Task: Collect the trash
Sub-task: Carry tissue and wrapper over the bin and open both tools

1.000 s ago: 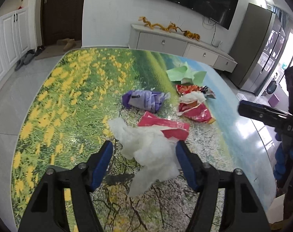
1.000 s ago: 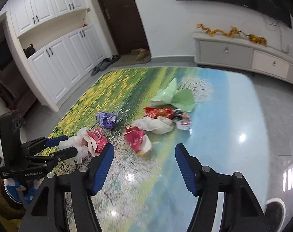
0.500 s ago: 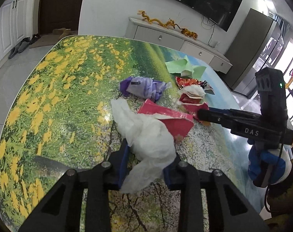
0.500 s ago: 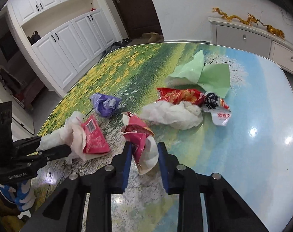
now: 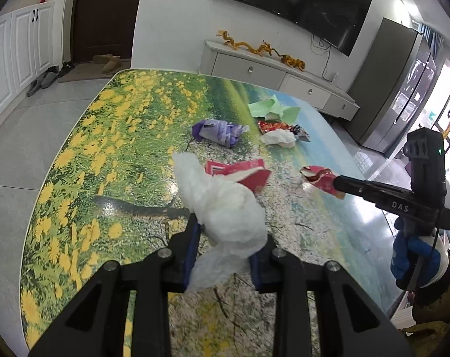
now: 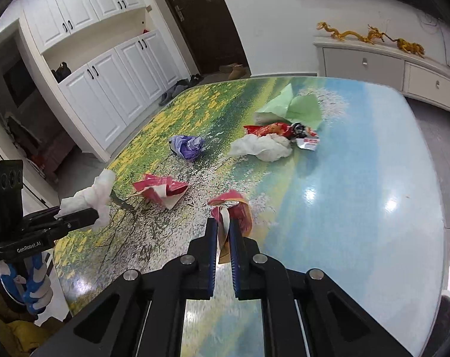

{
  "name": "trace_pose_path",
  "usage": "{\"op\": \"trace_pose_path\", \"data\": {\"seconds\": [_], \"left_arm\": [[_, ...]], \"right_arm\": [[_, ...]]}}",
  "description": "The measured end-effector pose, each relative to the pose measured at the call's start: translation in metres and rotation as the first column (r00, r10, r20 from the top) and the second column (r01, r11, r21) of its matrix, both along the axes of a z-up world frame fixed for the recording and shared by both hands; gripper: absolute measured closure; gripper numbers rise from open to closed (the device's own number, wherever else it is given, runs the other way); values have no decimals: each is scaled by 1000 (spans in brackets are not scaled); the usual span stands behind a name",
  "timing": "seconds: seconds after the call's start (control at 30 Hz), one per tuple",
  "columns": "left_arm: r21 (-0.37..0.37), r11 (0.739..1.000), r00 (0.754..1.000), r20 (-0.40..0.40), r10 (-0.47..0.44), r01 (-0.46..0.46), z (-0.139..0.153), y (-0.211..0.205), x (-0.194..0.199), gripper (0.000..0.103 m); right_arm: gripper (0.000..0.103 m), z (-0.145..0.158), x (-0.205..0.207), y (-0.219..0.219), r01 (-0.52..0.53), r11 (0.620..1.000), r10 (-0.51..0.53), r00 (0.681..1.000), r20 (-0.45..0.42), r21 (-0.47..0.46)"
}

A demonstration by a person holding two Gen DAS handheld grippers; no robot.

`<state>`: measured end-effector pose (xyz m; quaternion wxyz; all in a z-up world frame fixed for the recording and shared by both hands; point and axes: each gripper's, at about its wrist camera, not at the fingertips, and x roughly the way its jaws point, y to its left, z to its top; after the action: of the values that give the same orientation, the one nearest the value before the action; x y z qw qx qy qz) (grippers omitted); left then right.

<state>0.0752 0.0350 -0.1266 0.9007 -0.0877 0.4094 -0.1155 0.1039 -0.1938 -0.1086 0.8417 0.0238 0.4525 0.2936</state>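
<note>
My left gripper (image 5: 229, 235) is shut on a crumpled white tissue wad (image 5: 222, 205), held just above the flower-print table (image 5: 120, 148). The right wrist view shows the same left gripper (image 6: 88, 217) and tissue wad (image 6: 94, 196) at the table's left edge. My right gripper (image 6: 223, 226) is shut on a crumpled red wrapper (image 6: 233, 205), which sticks out past its narrow jaws. In the left wrist view, the right gripper (image 5: 335, 183) holds the red wrapper (image 5: 317, 177) at the right.
More trash lies on the table: a red packet (image 5: 242, 174), a purple bag (image 5: 219, 132), another white tissue (image 5: 278, 138), a red snack wrapper (image 6: 269, 129) and green paper (image 5: 272, 110). A gloved hand (image 5: 412, 255) holds the right gripper. A low cabinet (image 5: 254, 68) stands beyond the table.
Both grippers went from open to shut, the left on the white tissue wad, the right on the red wrapper. Each piece has since come away from the other trash, towards the near edge.
</note>
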Motion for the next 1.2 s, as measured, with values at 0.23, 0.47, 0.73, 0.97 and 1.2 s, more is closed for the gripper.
{"op": "trace_pose_path", "data": {"seconds": [0.23,0.47,0.73,0.97,1.2], "left_arm": [[16,994,992,63,-105,104,32,-41,-12,76],[42,947,943,90,-322,319,57,-140,6,76],[106,814,814,52,-578,571,57,-295,26,75],[91,720,725,-30,-688,688,30,-419,37,73],[-6,694,690,-103,-716,720,4,-493,51,50]], "right_arm": [[95,31,-31,-47,111,993,-114,991,68,51],[95,56,-66,-131,279,954,-292,947,135,106],[95,51,-117,-260,565,818,-576,806,138,113],[95,15,-139,-340,715,691,-722,691,46,102],[92,-15,-134,-379,765,637,-766,642,-25,98]]}}
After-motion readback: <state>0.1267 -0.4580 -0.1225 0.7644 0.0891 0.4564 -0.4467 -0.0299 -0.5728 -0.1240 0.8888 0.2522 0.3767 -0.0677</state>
